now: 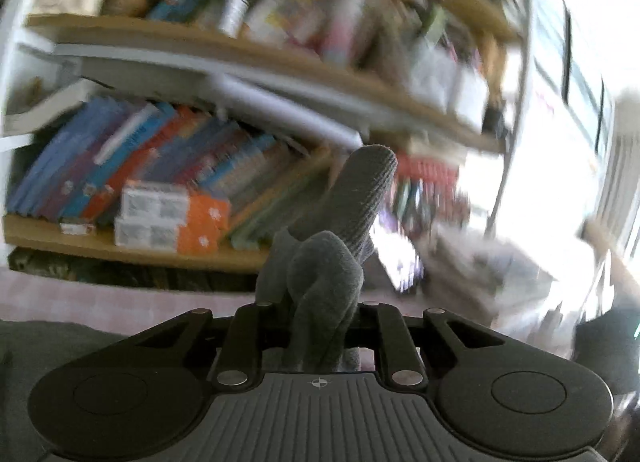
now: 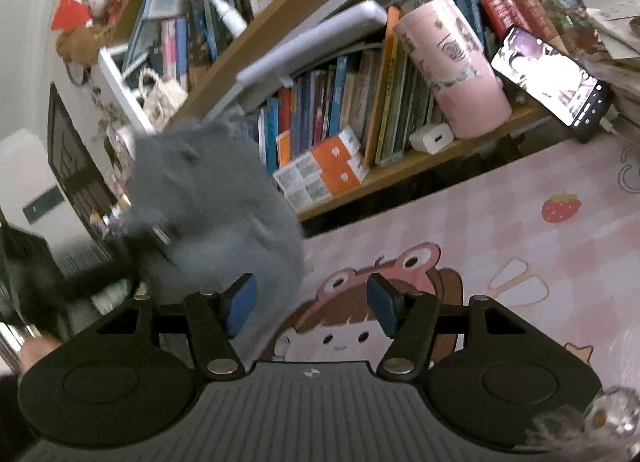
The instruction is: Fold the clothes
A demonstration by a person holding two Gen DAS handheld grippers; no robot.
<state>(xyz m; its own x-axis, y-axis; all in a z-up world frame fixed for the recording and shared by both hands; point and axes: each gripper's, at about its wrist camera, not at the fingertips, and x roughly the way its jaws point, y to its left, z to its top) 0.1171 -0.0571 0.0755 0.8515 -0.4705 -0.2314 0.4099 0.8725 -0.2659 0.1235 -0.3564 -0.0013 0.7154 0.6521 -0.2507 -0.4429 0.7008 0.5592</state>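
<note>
One soft grey fuzzy garment (image 1: 324,282) sits bunched in the left gripper (image 1: 318,326), which is pinching it tight; a ribbed cuff sticks up in front of a blurry wooden bookshelf (image 1: 168,250). In the right view, the right gripper (image 2: 312,302) is spread wide with nothing between its blue pads (image 2: 240,302). The grey garment hangs to its left, above the pink cartoon-print worktop (image 2: 520,229).

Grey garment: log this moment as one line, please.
left claw: shut on grey garment, lifted | right claw: open, empty, over pink cartoon mat | fold: not started
</note>
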